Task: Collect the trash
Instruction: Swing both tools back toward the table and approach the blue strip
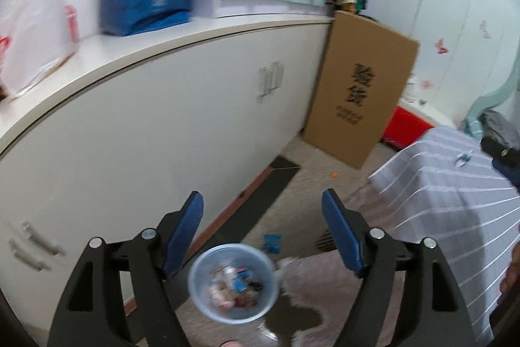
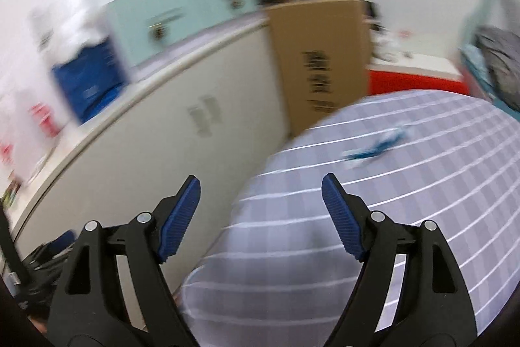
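Blue-padded and spread wide, your left hand-held gripper is hovering over the floor with nothing between its fingers and nothing touching them. One clear plastic tub is sitting on the floor below it, between the two black arms in this view, and it is holding a jumble of small wrappers, too blurred to count. One blue scrap is lying on the floor just beyond the tub, and one small orange bit is lying farther off, near the foot of one cardboard box that is leaning against the white cabinet.

Your right hand-held gripper is also standing wide and empty, pointing across the striped bedcover. One blue-and-white wrapper is lying on that cover, well beyond the fingertips and apart from them. The same wrapper is showing small on the bed in the left view.
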`<state>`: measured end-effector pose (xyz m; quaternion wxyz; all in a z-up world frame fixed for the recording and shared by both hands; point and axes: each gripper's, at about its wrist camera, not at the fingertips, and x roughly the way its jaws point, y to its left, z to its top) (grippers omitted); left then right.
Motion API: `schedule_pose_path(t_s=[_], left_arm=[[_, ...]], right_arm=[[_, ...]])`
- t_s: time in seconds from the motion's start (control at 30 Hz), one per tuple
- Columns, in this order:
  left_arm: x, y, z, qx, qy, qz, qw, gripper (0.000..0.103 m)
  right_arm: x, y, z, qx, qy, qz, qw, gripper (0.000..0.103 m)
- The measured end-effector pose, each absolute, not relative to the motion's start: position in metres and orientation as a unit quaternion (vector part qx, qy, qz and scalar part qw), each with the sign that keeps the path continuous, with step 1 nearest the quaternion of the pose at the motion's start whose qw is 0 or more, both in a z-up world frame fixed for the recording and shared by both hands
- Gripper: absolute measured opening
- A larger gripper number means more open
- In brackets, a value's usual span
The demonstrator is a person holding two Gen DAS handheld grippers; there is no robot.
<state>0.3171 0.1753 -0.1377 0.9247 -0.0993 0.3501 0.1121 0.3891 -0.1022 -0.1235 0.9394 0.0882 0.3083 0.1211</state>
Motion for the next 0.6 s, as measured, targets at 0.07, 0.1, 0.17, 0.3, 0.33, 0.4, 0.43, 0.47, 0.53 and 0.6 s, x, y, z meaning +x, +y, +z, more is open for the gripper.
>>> schedule_pose_path(t_s=[0.07,0.1,0.17,0.3,0.33,0.4,0.43,0.47,0.53,0.6], left_arm=[[0.339,0.161,-0.135,-0.089,0.343,0.103,0.93,0.074],[0.349,0.155,-0.134,-0.084,0.339,0.099,0.932,0.075],[0.374,0.144,-0.136,-0.077,0.334,0.089,0.935,0.075],[0.416,0.132,-0.137,-0.088,0.31,0.067,0.944,0.075],[0.426,0.13,-0.138,-0.096,0.306,0.06,0.945,0.075],[0.441,0.128,-0.142,-0.097,0.317,0.047,0.942,0.075],[0.448,0.127,-0.144,-0.095,0.327,0.044,0.939,0.075],[0.456,0.126,-0.148,-0.089,0.343,0.041,0.934,0.075],[0.465,0.13,-0.154,-0.081,0.364,0.045,0.927,0.075],[0.474,0.139,-0.161,-0.08,0.397,0.059,0.912,0.075]], right_arm=[[0.414,-0.135,-0.128,0.102,0.321,0.084,0.938,0.077],[0.425,-0.146,-0.131,0.105,0.33,0.072,0.935,0.077],[0.451,-0.168,-0.139,0.116,0.357,0.06,0.925,0.077],[0.489,-0.187,-0.162,0.117,0.408,0.066,0.903,0.077],[0.495,-0.188,-0.167,0.116,0.418,0.067,0.899,0.077],[0.504,-0.187,-0.174,0.118,0.425,0.071,0.895,0.077],[0.506,-0.184,-0.174,0.111,0.421,0.068,0.898,0.076],[0.511,-0.182,-0.174,0.117,0.423,0.074,0.896,0.076],[0.517,-0.173,-0.174,0.101,0.426,0.059,0.897,0.065],[0.519,-0.157,-0.175,0.059,0.426,0.029,0.902,0.062]])
